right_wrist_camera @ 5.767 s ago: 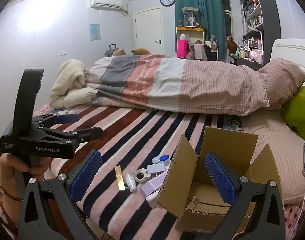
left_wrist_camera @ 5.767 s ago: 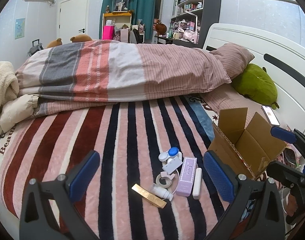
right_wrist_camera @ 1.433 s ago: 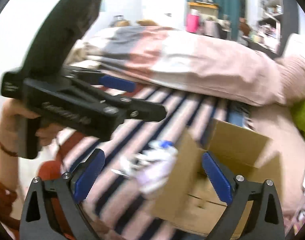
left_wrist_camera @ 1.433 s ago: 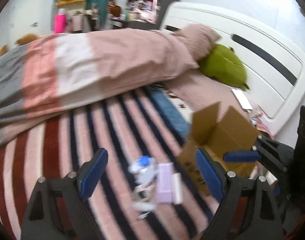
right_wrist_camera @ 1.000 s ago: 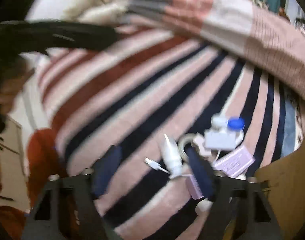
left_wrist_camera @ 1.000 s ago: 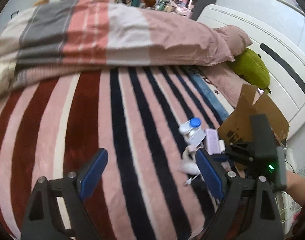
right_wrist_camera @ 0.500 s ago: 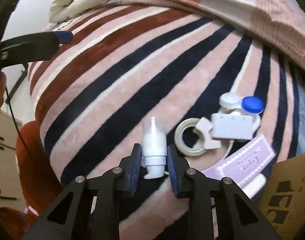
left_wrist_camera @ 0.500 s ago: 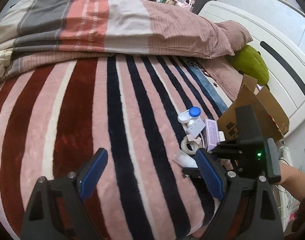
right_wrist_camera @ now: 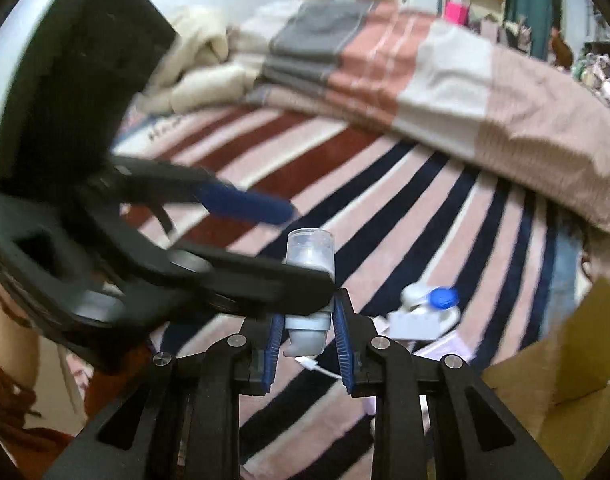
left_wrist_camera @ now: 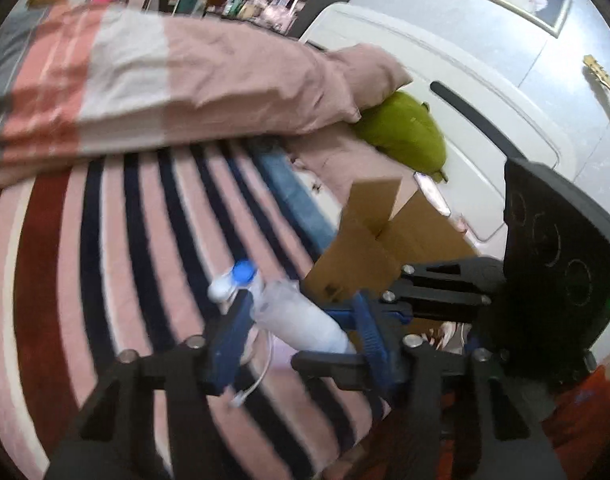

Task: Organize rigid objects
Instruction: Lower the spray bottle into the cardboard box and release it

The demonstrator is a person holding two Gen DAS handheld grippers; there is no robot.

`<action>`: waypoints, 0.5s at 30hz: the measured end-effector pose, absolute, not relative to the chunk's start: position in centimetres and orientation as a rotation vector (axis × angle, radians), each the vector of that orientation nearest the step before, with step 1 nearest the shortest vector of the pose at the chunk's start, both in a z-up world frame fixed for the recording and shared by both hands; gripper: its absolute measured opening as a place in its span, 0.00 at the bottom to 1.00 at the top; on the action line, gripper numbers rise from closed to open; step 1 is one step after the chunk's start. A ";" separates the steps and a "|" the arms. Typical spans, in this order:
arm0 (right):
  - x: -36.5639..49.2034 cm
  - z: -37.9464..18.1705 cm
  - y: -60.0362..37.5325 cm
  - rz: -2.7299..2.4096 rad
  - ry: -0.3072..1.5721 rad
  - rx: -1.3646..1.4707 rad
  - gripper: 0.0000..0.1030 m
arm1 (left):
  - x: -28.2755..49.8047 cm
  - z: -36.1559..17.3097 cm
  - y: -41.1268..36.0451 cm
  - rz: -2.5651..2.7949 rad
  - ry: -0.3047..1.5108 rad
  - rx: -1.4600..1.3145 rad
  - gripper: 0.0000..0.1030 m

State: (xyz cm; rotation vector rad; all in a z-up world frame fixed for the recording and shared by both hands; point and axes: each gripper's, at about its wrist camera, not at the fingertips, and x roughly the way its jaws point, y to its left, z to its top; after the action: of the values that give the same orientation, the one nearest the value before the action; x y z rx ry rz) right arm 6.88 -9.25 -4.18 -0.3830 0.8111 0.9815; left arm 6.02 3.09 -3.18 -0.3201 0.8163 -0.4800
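Observation:
My right gripper [right_wrist_camera: 307, 330] is shut on a small white bottle [right_wrist_camera: 309, 276] with a clear cap and holds it upright above the striped blanket. In the left wrist view the same bottle [left_wrist_camera: 301, 320] lies between my left gripper's [left_wrist_camera: 301, 326] blue pads, with the right gripper [left_wrist_camera: 389, 312] clamping its base; the left jaws stand around the bottle and whether they touch it is unclear. The left gripper [right_wrist_camera: 265, 240] crosses the right wrist view from the left. An open cardboard box [left_wrist_camera: 389, 236] stands to the right.
On the blanket lie a white and blue contact lens case [right_wrist_camera: 429, 300], a white charger [right_wrist_camera: 415, 326] with cable [right_wrist_camera: 317, 364] and a purple box [right_wrist_camera: 445, 350]. A folded duvet [right_wrist_camera: 405, 68], a green plush [left_wrist_camera: 405, 132] and the white headboard [left_wrist_camera: 465, 92] lie beyond.
The right gripper has lifted the white bottle off the blanket. The left gripper has swung in beside it and its jaws have narrowed around the bottle.

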 end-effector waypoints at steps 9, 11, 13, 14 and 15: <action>10.3 -0.8 -17.6 0.832 0.801 -0.254 0.19 | 11.8 -0.2 -6.8 -0.608 0.849 -0.235 0.35; 11.0 -0.8 -19.7 0.798 0.821 -0.226 0.19 | 13.2 -0.3 -9.3 -0.639 0.879 -0.218 0.35; 12.3 -1.0 -22.0 0.754 0.858 -0.195 0.19 | 14.6 -0.5 -11.7 -0.660 0.914 -0.191 0.35; 12.7 -1.2 -22.8 0.735 0.875 -0.187 0.19 | 15.3 -0.7 -13.0 -0.669 0.934 -0.174 0.35; 13.3 -1.5 -23.8 0.704 0.901 -0.179 0.19 | 15.7 -1.0 -14.0 -0.674 0.955 -0.162 0.35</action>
State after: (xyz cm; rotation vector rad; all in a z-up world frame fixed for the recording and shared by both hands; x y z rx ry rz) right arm 13.33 -23.84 -1.52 -0.1790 0.9011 0.7044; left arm 15.70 -13.97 -1.01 -0.1622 0.9548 -0.6744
